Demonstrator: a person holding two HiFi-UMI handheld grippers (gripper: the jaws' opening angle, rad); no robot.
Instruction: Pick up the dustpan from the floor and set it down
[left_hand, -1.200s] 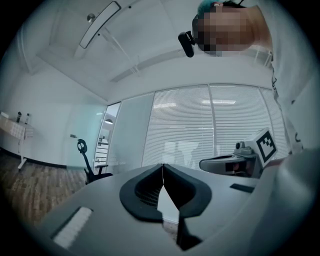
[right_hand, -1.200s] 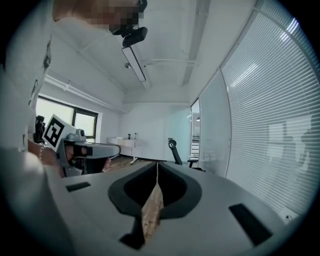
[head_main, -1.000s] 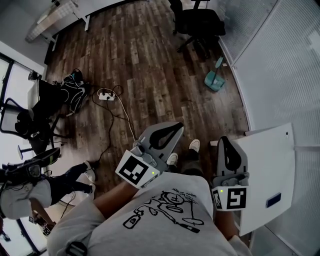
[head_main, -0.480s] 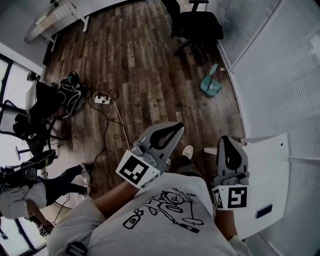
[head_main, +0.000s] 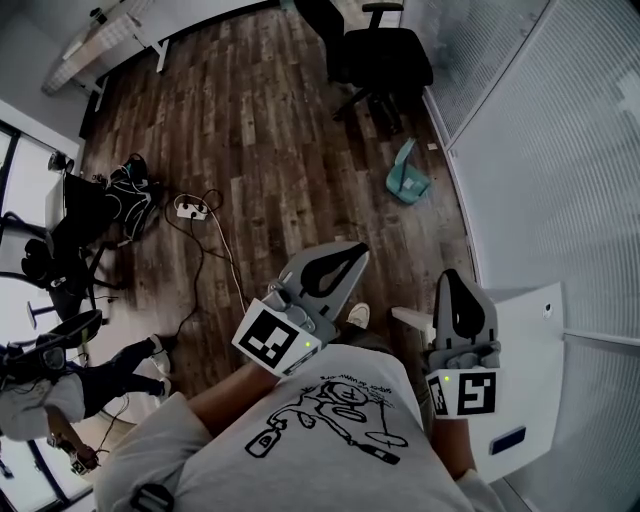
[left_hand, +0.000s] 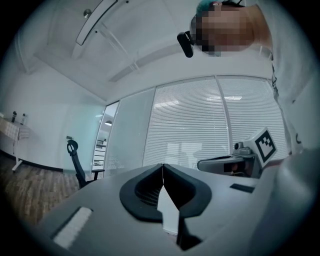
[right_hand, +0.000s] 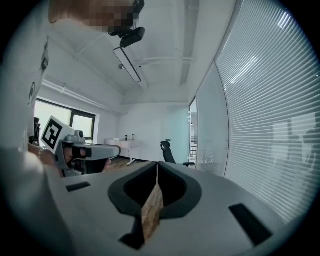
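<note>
Teal dustpan (head_main: 407, 173) shifted down-left since before | left gripper (head_main: 352, 254), right gripper (head_main: 453, 280): jaws together, empty | dustpan only in head view

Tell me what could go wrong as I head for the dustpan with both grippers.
1. The left gripper and right gripper are both shut and empty. Unless a jaw opens first, it will likely just shove the dustpan.
2. The dustpan lies between the office chair and the glass wall, so a wide reach could knock either.
3. A power strip lies on the floor to the left and could catch a drifting step.
</note>
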